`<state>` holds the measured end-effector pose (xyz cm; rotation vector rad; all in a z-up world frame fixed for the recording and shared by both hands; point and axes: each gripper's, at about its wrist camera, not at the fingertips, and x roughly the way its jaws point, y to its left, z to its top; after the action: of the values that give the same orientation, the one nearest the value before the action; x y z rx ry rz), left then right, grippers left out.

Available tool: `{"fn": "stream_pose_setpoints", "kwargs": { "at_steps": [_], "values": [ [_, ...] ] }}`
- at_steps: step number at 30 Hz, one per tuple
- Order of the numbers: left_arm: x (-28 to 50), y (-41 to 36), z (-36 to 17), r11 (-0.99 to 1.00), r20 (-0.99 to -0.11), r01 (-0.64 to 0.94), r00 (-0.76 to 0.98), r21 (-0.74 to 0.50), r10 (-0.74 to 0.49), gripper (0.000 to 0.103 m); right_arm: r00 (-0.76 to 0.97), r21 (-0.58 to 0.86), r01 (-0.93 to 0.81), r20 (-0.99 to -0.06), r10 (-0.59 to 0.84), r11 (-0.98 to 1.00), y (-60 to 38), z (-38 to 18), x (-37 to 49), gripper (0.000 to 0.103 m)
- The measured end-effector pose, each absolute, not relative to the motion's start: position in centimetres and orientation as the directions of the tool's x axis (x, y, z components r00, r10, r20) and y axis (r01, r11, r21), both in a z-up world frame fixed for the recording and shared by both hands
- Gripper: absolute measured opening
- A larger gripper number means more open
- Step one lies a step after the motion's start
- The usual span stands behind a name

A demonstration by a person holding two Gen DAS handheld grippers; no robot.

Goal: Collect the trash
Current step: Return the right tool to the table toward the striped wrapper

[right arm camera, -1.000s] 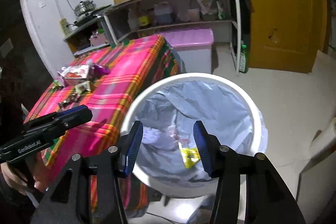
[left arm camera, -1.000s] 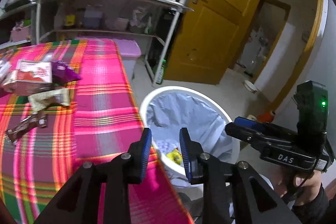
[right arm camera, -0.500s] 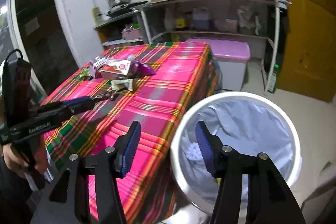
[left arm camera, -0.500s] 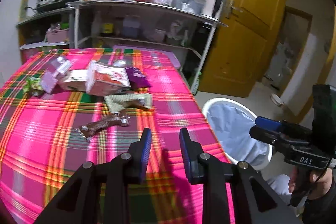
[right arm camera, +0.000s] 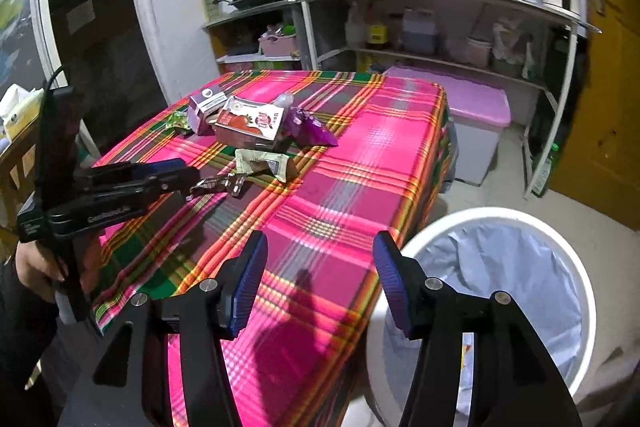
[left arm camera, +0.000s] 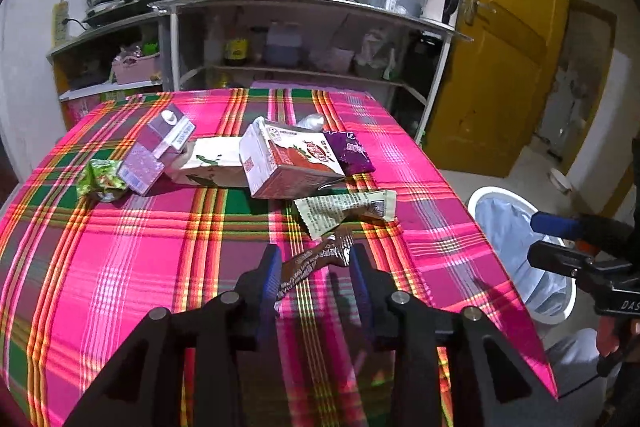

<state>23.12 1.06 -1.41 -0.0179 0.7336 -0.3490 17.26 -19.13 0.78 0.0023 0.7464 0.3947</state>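
Note:
Trash lies on a pink plaid table [left arm camera: 140, 267]: a red carton [left arm camera: 288, 163], a purple carton [left arm camera: 156, 151], a white carton [left arm camera: 212, 163], a green crumpled wrapper [left arm camera: 100, 179], a purple packet [left arm camera: 352, 155] and a beige wrapper [left arm camera: 344, 211]. A brown wrapper [left arm camera: 316, 261] lies flat between the fingers of my left gripper [left arm camera: 316, 275]. Its jaws are opening and the pads stand clear of the wrapper. My right gripper [right arm camera: 320, 283] is open and empty over the table's near corner. Beside it stands a white bin [right arm camera: 480, 213] with a blue liner.
A metal shelf unit [left arm camera: 304, 7] with bottles and jars stands behind the table. A pink-lidded storage box [right arm camera: 476, 107] sits beside the table. A yellow door [left arm camera: 508, 67] is at the right. A hand [right arm camera: 36, 263] holds the left gripper's handle.
Both views swung from the bin to the table. The left gripper came down around the brown wrapper and its jaws widened. The right gripper left the bin's mouth for the table corner.

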Motion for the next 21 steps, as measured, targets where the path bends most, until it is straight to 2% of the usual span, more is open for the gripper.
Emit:
{"fn": "stream_pose_setpoints", "kwargs": {
  "at_steps": [5,11,13,17,21],
  "values": [
    [24.6,0.3,-2.5,0.930,-0.702,0.342,0.629,-0.137,-0.335,0.036,0.661,0.143,-0.355,-0.660,0.356,0.924,-18.8,0.9,17.8,0.056],
    [25.2,-0.2,-3.0,0.941,-0.731,0.324,0.617,-0.100,-0.291,0.036,0.658,0.138,-0.360,-0.664,0.356,0.922,-18.7,0.9,18.2,0.056],
    [25.1,-0.4,-3.0,0.944,-0.735,0.320,0.621,-0.079,-0.272,0.028,0.655,0.137,-0.363,-0.666,0.357,0.922,-18.5,0.8,18.5,0.056],
    [24.4,-0.9,-3.1,0.941,-0.733,0.332,0.626,-0.055,-0.264,0.021,0.650,0.124,-0.378,-0.670,0.358,0.918,-17.7,0.9,19.0,0.056],
    [23.6,-0.8,-3.1,0.942,-0.726,0.333,0.635,-0.054,-0.266,0.010,0.638,0.114,-0.394,-0.680,0.361,0.912,-16.9,0.6,19.7,0.056]
  ]
}}
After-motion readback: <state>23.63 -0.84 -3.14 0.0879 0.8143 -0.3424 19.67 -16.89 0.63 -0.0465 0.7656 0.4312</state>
